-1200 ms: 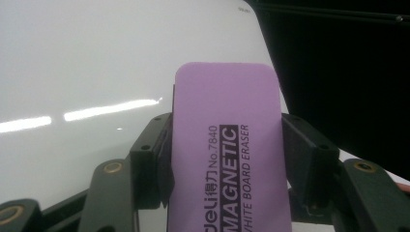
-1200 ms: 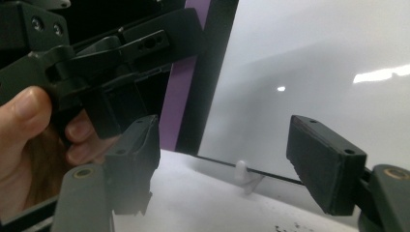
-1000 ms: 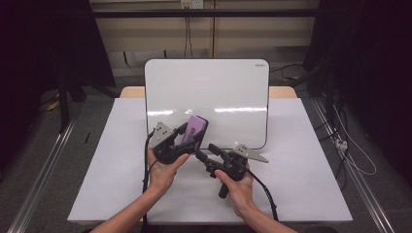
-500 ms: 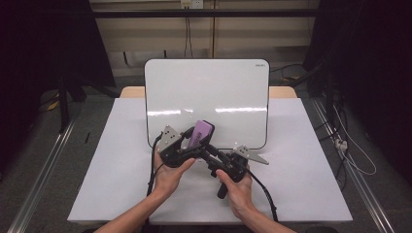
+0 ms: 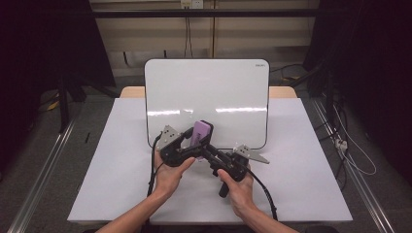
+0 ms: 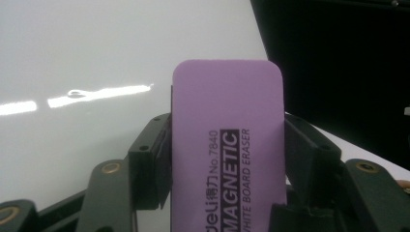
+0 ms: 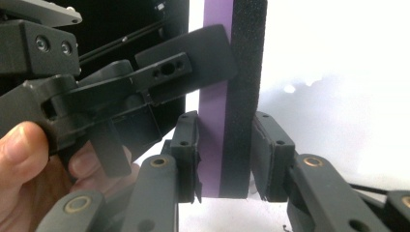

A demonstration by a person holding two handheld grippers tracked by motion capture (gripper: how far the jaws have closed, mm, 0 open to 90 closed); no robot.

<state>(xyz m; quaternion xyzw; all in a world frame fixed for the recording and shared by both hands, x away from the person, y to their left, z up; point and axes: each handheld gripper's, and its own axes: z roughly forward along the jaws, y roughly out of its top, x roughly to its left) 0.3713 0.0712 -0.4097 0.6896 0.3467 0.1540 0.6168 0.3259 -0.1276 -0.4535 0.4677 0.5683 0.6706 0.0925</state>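
Meeting over the whiteboard's (image 5: 206, 92) near edge, both hand-held grippers pinch the purple eraser (image 5: 201, 132), the left hand-held gripper (image 5: 196, 141) easing, the right hand-held gripper (image 5: 204, 147) just clamped.

Purple eraser (image 6: 227, 145): "deli", "No.7840", "MAGNETIC WHITE BOARD ERASER". Whiteboard (image 5: 206, 97) corner logo unreadable.

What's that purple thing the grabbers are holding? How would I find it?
Find the big whiteboard lying on the white table. At its near edge, the left gripper and right gripper meet, both clamped on a small eraser. It is the one purple thing there, with a black felt side and "MAGNETIC WHITE BOARD ERASER" printed on it.
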